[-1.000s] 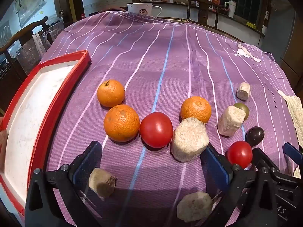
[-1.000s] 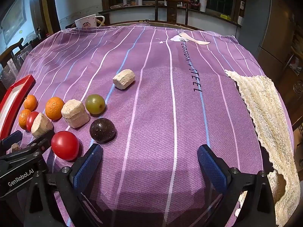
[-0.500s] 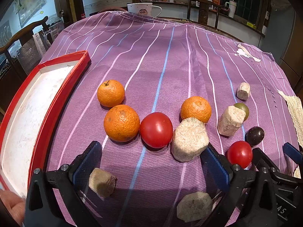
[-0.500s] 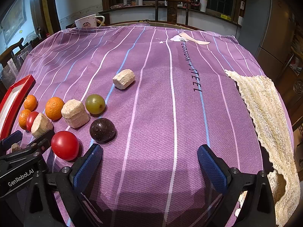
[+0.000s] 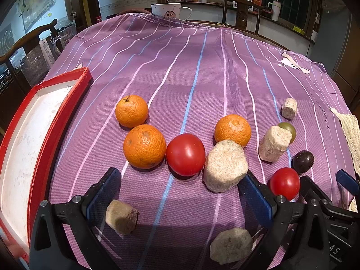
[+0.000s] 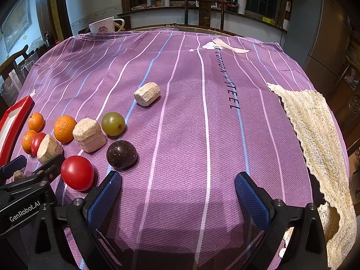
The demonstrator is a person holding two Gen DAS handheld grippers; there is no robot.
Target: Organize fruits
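I've got both grippers low over the purple striped cloth (image 6: 180, 90) w/ fingers spread wide & nothing in them: left gripper (image 5: 180, 193) sits just behind the big tomato (image 5: 185, 154) & a pale fibrous chunk (image 5: 225, 165), right gripper (image 6: 177, 195) faces bare cloth. Fruit is all loose on the cloth, none in the red-rimmed tray (image 5: 56, 121) at far left: three oranges, nearest one (image 5: 144, 146) touching the big tomato, a small tomato (image 6: 77, 172) by the left gripper's right finger, w/ a dark round fruit (image 6: 121, 154) & a green grape (image 6: 113, 123) beyond. A woven mat (image 6: 315, 130) hangs off the right edge.

Sharp, evenly lit fisheye views; edges curve and darken, shadows short.
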